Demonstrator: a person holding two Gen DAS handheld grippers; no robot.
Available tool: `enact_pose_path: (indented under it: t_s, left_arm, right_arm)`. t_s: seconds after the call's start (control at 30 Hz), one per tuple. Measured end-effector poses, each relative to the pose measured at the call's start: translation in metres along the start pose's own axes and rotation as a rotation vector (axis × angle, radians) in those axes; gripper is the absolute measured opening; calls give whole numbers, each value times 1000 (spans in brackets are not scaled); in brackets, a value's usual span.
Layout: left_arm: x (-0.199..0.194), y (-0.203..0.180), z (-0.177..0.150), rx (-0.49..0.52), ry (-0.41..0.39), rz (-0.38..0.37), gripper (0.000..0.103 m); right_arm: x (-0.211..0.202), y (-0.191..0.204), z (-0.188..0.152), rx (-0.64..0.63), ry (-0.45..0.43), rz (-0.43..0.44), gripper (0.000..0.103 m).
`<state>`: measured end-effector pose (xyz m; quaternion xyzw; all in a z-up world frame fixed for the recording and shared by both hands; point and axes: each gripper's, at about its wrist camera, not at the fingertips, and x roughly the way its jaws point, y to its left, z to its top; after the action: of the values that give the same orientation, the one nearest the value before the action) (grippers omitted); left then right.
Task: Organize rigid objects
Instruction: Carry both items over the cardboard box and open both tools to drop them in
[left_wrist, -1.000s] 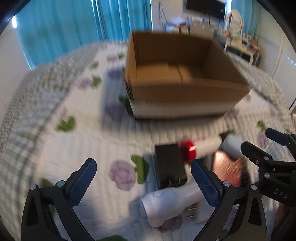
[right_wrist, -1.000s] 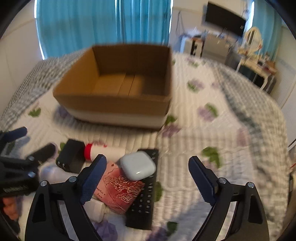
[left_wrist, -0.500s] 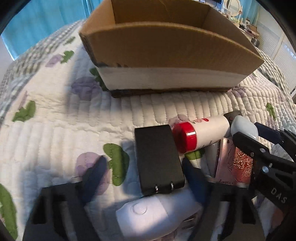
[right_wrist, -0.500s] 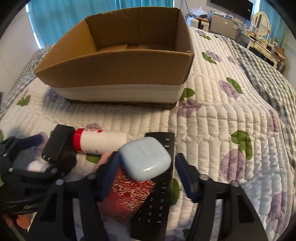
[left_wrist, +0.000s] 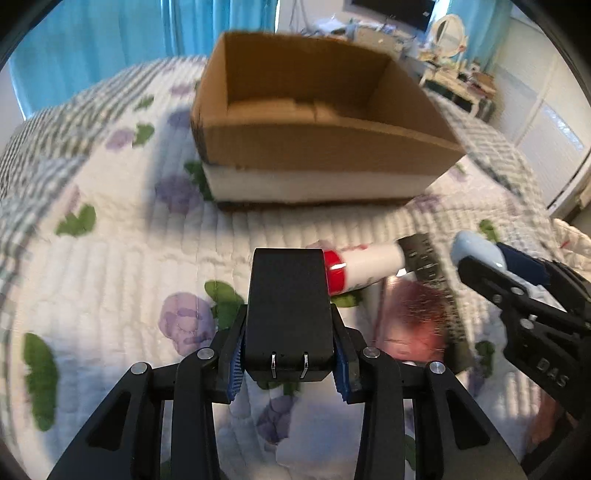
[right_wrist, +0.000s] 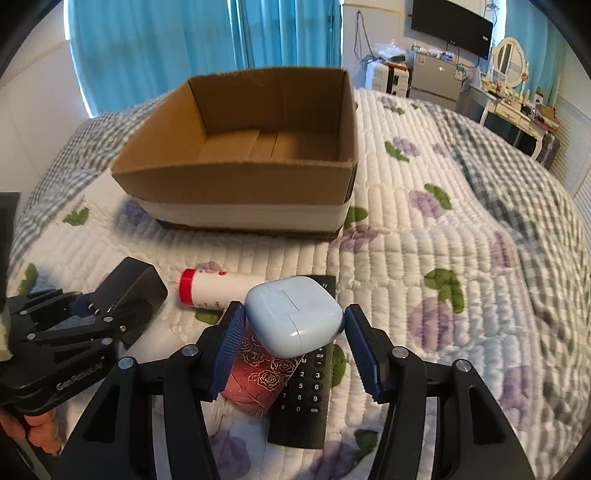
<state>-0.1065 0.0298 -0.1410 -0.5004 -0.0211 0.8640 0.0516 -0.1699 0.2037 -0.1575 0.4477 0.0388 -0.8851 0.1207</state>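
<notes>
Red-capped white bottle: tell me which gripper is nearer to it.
Left. The left gripper, shut on the black charger, sits right beside the bottle's red cap. The right gripper holds the pale blue earbud case past its other end.

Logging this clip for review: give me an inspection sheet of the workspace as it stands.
Surface: quilted floral bedspread.
Job's things: open cardboard box, nothing seen inside; black charger; pale blue earbud case; red-capped white bottle, remote and rose-print red box lying on the bedspread.
Clutter: nothing seen.
Grippers: left gripper jaws shut on the charger; right gripper jaws around the case, contact unclear.
Cables: some hang on the far wall.
Surroundings: blue curtains, wall TV, vanity mirror.
</notes>
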Motion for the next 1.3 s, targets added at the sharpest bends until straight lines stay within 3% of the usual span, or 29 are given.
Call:
enact_pose_path:
  t_s: [0.27,0.47,0.7,0.93,1.07,1.13,1.3]
  left_arm:
    - [-32,12,52,24,-158,0,39]
    - [-60,20,104,17,-247,30,39]
    - [-53,17,163,34,-270,42,39]
    - [13,16,210,53,-206,81,39]
    - [58,21,204,36,-141,69,39]
    - [80,22,201,33,-111,101,39]
    - [90,18,201,56,-181,112,39]
  right_arm:
    - [-50,9,27,-80,-89,-13,55]
    - [-89,18,71,-144,-184,-35,55]
    - [-98,16,133,-138,-252,-29,55]
    - [-61,9,185,-123,-252,-29,55]
    - [-14,0,191,-95,-199,-14,55]
    - [12,-7,188,-80,-162,-6,55]
    - [61,-12,179,-101,-111,1,55]
